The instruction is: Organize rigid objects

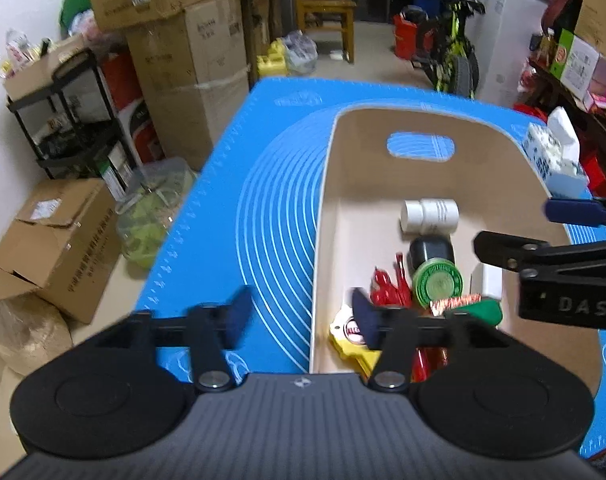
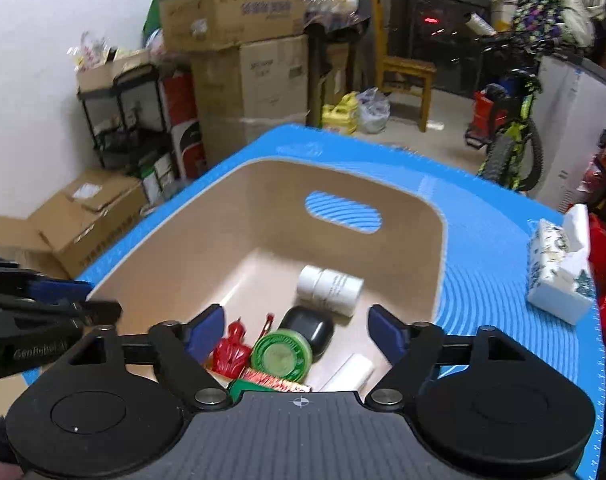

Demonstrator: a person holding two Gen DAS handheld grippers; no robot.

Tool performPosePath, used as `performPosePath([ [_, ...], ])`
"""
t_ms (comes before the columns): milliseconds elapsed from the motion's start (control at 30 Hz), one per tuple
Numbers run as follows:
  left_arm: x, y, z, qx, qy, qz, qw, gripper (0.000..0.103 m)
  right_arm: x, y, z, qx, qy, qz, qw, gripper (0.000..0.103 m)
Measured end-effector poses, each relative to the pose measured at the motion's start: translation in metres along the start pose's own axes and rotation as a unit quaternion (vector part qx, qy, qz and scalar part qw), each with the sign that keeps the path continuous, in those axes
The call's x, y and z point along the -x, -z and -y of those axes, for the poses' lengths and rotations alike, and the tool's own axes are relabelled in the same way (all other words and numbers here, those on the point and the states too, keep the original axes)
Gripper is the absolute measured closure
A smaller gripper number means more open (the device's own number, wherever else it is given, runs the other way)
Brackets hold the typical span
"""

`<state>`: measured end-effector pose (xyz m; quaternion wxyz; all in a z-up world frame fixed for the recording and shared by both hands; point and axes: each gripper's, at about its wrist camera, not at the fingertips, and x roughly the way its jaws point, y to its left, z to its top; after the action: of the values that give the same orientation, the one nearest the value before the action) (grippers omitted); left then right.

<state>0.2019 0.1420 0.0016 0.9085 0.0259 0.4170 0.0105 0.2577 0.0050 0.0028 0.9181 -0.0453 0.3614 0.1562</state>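
Blue mat, bin beneath hand-held gripper

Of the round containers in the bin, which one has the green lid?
The dark jar lying on its side, green lid facing the camera. The white bottle behind it, also on its side, is white all over.
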Motion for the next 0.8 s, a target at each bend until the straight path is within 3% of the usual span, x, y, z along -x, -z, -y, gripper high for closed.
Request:
performPosePath([
  [133, 0.009, -0.004, 0.005, 0.014, 0.000, 0.014, 0.9998, 0.036, 0.016, -0.005, 0.008, -0.023, 0.016, 0.019, 0.999, 0.006],
  [800, 0.098, -0.025, 0.066, -0.013, 0.000, 0.072, 0.9973, 0.035, 0.133, -0.007, 0.050, -0.071, 0.062, 0.071, 0.993, 0.004],
])
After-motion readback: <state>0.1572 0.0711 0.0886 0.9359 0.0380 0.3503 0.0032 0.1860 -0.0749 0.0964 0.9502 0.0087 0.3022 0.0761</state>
